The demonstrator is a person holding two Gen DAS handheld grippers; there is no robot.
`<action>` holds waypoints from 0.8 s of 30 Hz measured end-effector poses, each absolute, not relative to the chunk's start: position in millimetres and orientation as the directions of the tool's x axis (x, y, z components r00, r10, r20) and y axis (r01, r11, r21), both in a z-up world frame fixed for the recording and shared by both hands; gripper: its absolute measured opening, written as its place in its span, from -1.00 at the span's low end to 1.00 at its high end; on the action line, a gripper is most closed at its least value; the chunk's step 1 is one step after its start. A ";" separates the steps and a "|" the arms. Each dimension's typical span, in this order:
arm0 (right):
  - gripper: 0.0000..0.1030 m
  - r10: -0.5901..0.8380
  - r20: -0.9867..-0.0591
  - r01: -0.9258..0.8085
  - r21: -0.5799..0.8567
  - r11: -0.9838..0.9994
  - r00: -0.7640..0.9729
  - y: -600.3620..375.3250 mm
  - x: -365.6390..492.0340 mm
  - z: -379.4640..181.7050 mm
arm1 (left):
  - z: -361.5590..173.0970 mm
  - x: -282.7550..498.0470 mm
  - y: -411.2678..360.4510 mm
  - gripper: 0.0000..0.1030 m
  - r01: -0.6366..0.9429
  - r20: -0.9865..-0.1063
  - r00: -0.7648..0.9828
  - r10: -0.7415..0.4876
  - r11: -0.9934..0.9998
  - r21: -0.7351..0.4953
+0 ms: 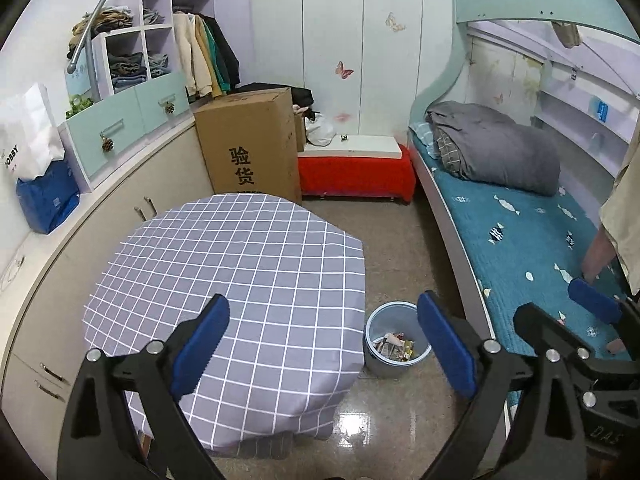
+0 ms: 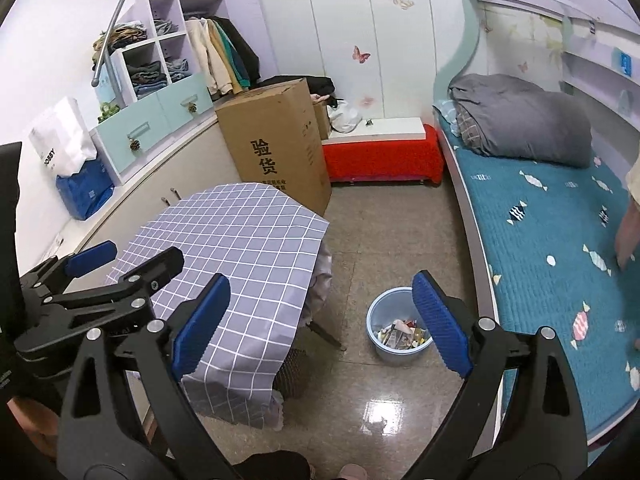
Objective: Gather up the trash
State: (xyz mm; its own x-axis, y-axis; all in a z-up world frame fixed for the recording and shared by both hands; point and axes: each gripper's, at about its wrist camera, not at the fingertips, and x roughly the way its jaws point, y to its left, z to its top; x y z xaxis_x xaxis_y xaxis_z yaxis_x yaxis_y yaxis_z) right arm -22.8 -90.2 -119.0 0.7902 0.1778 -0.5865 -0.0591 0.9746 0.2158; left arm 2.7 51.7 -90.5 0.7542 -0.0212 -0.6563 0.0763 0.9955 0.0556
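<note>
While your left gripper (image 1: 324, 340) and right gripper (image 2: 322, 324) hang above the floor, both sets of fingers spread wide and empty, the trash (image 2: 402, 334) lies inside the blue bin (image 2: 378, 316) beside the checked-cloth bench (image 2: 240, 240).

The floor (image 2: 384, 240) is speckled stone tile, glossy enough to mirror the light. A matt checked cloth (image 1: 240, 264) drapes the counter. The bin (image 2: 384, 350) is smooth plastic, the box (image 1: 248, 140) plain matt cardboard, the bed cover (image 2: 540, 248) quilted fabric.
</note>
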 end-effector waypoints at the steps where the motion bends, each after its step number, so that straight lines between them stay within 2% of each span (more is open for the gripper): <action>1: 0.76 0.180 -0.585 -0.062 0.216 0.975 0.791 -90.6 -25.4 -118.6 | -89.6 -1.7 50.6 0.81 0.074 -0.650 0.759 -0.016 0.995 0.063; 24: 0.77 0.184 -0.582 -0.062 0.222 0.973 0.792 -93.0 -58.9 -109.7 | -76.0 -40.9 49.6 0.81 0.109 -0.641 0.765 -0.061 0.993 0.036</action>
